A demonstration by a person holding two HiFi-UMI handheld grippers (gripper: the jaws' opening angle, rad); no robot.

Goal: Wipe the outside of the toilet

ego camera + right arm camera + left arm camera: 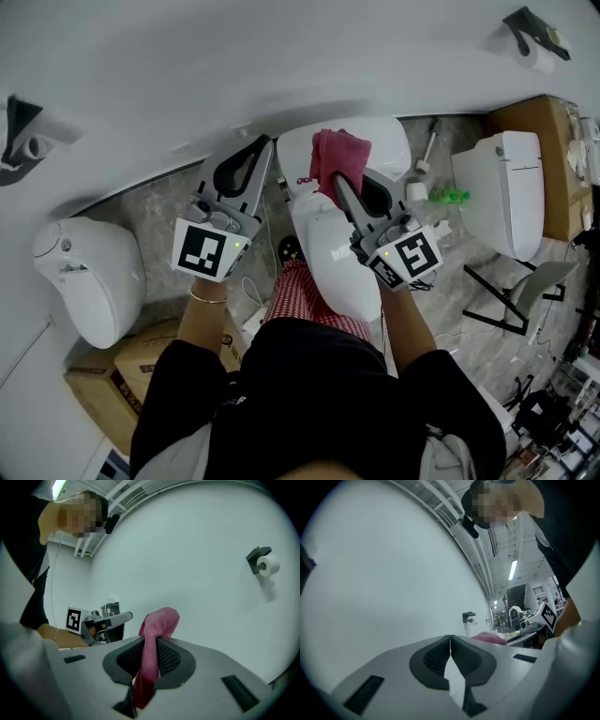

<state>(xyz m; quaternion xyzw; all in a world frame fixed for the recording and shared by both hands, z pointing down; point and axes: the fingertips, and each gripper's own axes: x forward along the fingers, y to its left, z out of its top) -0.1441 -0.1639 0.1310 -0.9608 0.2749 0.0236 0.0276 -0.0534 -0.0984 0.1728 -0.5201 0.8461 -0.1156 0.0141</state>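
A white toilet [339, 255] with a closed lid stands straight below me, its tank [386, 141] against the wall. My right gripper [337, 184] is shut on a pink cloth [336, 156], held up over the tank's top; in the right gripper view the cloth [157, 623] runs between the shut jaws of this gripper [150, 642] and bunches above them. My left gripper [247, 157] is raised to the left of the tank, pointing at the wall. Seen in its own view, the left gripper [450, 637] is shut with nothing in it, and the cloth [490, 638] shows off to its right.
Two other white toilets stand on the floor, one at the left [84, 277] and one at the right [511, 187]. Cardboard boxes [122, 375] lie at lower left. A toilet brush [427, 155] and a folded stand [520, 291] are at the right. A paper holder [262, 562] hangs on the wall.
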